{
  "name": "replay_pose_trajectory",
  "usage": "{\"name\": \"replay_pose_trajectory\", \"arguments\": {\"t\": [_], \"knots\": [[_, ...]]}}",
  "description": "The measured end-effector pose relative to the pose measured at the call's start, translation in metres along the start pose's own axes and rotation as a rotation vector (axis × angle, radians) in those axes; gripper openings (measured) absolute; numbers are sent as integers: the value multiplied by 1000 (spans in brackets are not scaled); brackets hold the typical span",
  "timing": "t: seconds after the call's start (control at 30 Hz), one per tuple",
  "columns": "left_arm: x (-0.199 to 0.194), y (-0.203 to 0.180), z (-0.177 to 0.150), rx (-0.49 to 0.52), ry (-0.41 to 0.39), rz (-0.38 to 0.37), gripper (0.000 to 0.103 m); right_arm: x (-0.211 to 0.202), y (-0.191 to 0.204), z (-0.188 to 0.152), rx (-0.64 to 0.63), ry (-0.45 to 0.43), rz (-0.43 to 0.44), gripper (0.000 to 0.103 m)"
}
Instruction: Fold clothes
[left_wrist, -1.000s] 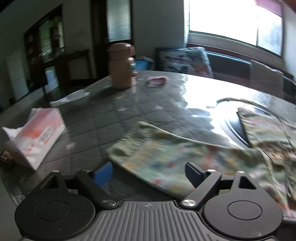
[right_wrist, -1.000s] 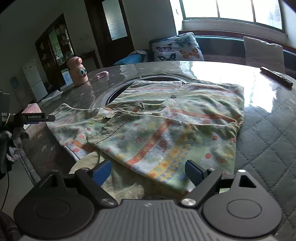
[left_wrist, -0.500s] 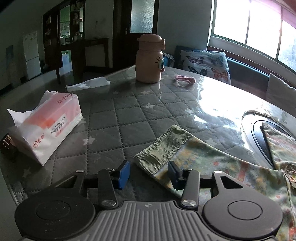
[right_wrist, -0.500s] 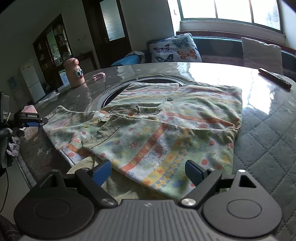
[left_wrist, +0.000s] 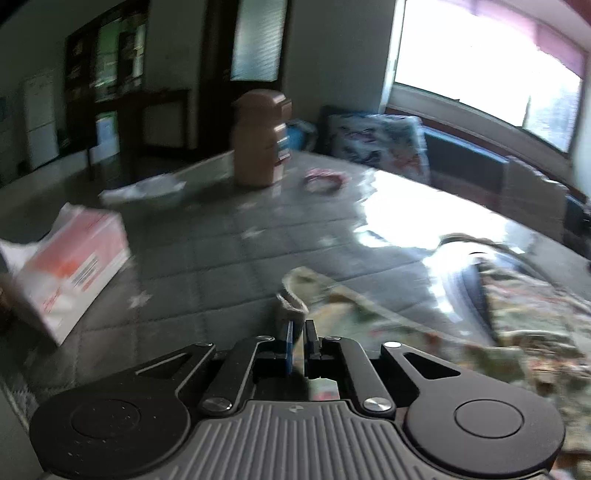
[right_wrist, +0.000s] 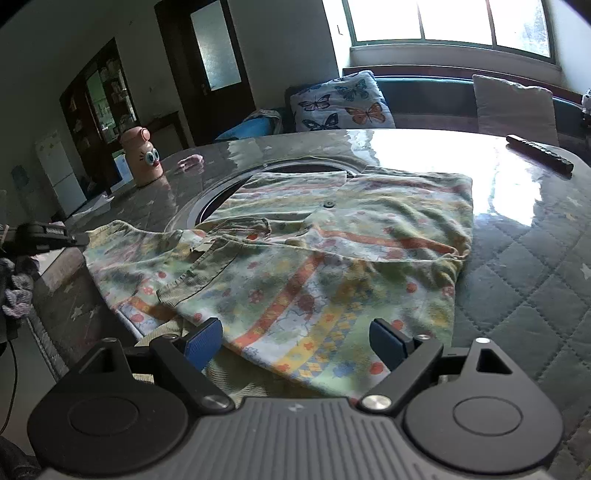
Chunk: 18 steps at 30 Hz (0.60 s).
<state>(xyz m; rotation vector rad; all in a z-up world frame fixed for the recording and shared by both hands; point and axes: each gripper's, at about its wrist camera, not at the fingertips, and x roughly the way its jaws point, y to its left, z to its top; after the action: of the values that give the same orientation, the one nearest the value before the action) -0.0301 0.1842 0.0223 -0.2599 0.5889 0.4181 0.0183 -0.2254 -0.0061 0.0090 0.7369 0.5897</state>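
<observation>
With the left view smeared by motion blur, only coarse detail readable there.

Left tool (left_wrist: 299, 325): jaws just drawn together, now pinched narrow on the ribbed cuff of the sleeve (left_wrist: 295, 295); cuff lifted a little off the worktop (left_wrist: 221, 258).

Right tool (right_wrist: 295, 336): jaws spread wide, gripping nothing, hovering just over the near hem of the shirt (right_wrist: 332, 251).

Shirt: spread flat on the worktop, straight ahead of the right tool; floral print with orange and yellow stripes; one sleeve reaching out to the left, its end meeting the tip of the left tool, seen at the far left edge of the right view.

Tissue pack (left_wrist: 70, 266): left of the left tool, on the worktop, well apart from the sleeve.

Pink bottle (right_wrist: 142, 157): far ahead and to the left of the right tool, upright, cartoon eyes on its front.

Remote control (right_wrist: 539, 153): far ahead, to the right of the right tool, beyond the shirt.

Butterfly cushion (right_wrist: 340, 101): behind the worktop, on a bench under the window.
</observation>
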Motion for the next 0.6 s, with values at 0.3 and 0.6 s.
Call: {"name": "replay_pose_trajectory", "arguments": {"t": [0.3, 0.6], "knots": [[-48, -94, 16, 149, -97, -273, 4, -11, -10, -3, 26, -41, -8, 89], [-45, -123, 14, 182, -82, -280, 6, -24, -18, -4, 43, -81, -17, 89]]}}
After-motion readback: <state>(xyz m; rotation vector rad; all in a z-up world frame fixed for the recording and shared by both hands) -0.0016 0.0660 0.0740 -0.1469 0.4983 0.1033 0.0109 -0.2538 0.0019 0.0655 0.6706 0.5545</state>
